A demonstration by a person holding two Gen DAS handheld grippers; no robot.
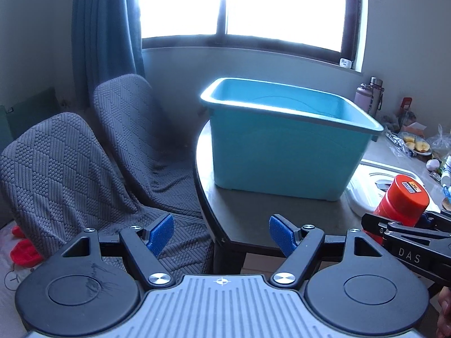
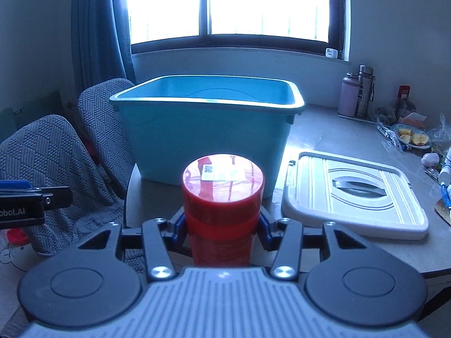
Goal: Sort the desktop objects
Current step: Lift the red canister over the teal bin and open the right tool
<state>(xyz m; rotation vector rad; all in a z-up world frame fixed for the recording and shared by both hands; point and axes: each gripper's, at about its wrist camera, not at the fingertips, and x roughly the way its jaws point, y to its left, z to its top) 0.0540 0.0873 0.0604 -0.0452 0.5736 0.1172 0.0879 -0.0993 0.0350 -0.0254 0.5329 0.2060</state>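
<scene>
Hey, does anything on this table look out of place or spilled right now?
Nothing spilled. The white lid lies flat on the table beside the open teal bin, not on it. The red canister is upright in the right gripper.

Bin (image 2: 203, 129) on table (image 2: 332, 138), lid (image 2: 355, 194) right of it, chairs (image 2: 56, 169) left

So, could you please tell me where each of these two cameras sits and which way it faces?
Left wrist: on the left tool, which is empty, facing the teal bin and covered chairs; the right tool enters at its right edge.
Right wrist: on the right tool, clamped on the red canister, facing the bin; the left tool shows at its left edge.
Shared: bin, white lid, window.
</scene>
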